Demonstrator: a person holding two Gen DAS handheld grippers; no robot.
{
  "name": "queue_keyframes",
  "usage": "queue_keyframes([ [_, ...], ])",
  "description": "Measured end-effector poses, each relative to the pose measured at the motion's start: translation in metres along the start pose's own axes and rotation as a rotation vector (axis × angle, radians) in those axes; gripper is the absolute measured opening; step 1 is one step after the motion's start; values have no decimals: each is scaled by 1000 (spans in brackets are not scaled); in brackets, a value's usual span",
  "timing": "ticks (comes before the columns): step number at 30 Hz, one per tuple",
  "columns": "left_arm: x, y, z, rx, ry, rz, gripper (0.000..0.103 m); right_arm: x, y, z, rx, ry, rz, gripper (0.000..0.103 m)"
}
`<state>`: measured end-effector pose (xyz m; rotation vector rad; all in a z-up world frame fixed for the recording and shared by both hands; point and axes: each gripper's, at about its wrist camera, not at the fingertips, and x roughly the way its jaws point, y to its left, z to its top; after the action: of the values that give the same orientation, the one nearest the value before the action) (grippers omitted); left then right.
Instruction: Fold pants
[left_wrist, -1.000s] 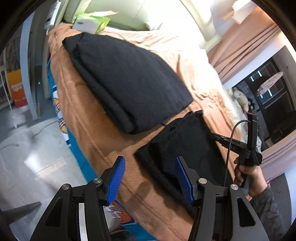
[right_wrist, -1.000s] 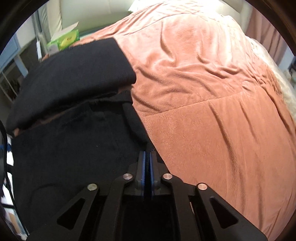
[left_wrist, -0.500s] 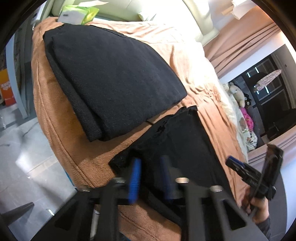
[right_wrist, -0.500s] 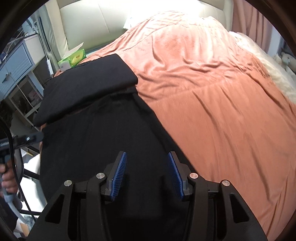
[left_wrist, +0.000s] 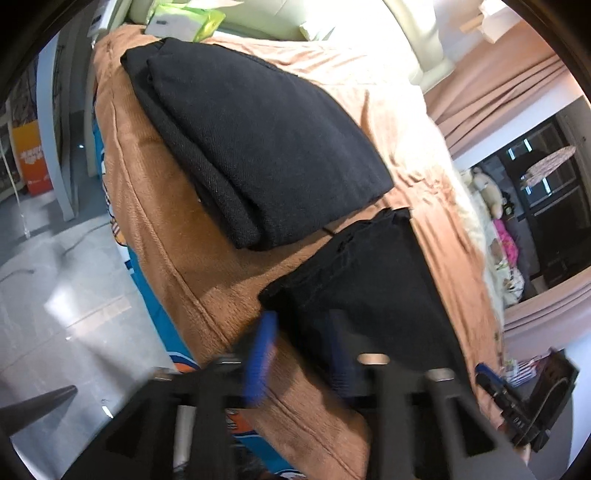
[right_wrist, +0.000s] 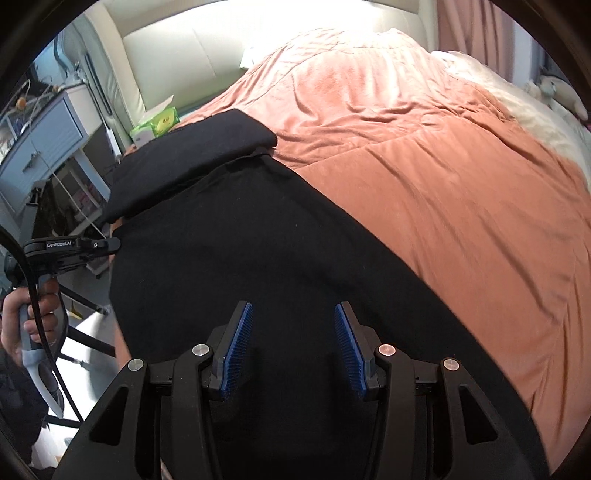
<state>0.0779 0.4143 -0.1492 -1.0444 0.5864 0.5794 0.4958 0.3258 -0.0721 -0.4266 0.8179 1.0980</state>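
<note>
Black pants (left_wrist: 369, 280) lie flat on the orange blanket (left_wrist: 177, 240) near the bed's edge. In the right wrist view they (right_wrist: 258, 251) stretch from under my fingers up to a folded black garment (right_wrist: 192, 158). My left gripper (left_wrist: 303, 321) is blurred and its jaws are opening. The pants' near corner lies between the blue pads (left_wrist: 264, 354), which do not press on it. My right gripper (right_wrist: 293, 306) hovers open over the pants' middle, holding nothing. It also shows at the lower right as the right gripper (left_wrist: 487, 373). The left gripper (right_wrist: 110, 244) shows at the pants' left edge.
The folded black garment (left_wrist: 258, 147) lies just beyond the pants. A green tissue box (left_wrist: 184, 22) sits by the cream headboard (right_wrist: 177, 55). A blue drawer unit (right_wrist: 44, 140) stands beside the bed. The floor (left_wrist: 55, 277) drops off left. Plush toys (left_wrist: 487, 192) lie on the far side.
My left jaws narrowed over the pants' corner and now stand apart again. My right gripper, shut on the pants a second ago, opened and drew back along them.
</note>
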Motion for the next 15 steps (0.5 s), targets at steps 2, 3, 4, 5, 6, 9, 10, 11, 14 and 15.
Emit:
queue_keyframes([
  [2, -2, 1, -2, -9, 1, -13, 54, -10, -3, -10, 31, -18, 6, 44],
  [3, 1, 0, -2, -16, 12, -27, 54, -16, -4, -15, 46, -26, 5, 44],
  [4, 4, 1, -3, -28, 26, -43, 54, -20, -5, -20, 58, -32, 5, 44],
  [5, 5, 1, -4, -35, 35, -54, 54, -25, -6, -25, 70, -38, 6, 44],
  [6, 8, 2, -5, -47, 47, -72, 54, -31, -7, -31, 95, -28, -16, 44],
  [9, 16, 3, -6, -66, 62, -88, 54, -47, -7, -47, 131, -45, -28, 44],
  [10, 18, 3, -5, -69, 62, -91, 54, -54, -7, -54, 143, -53, -31, 44],
  [11, 20, 4, -5, -74, 62, -99, 54, -60, -7, -59, 154, -61, -33, 44],
  [14, 28, 6, -1, -78, 54, -131, 54, -81, -7, -79, 203, -84, -37, 44],
  [15, 30, 8, 0, -85, 48, -146, 54, -87, -8, -86, 226, -92, -34, 44],
])
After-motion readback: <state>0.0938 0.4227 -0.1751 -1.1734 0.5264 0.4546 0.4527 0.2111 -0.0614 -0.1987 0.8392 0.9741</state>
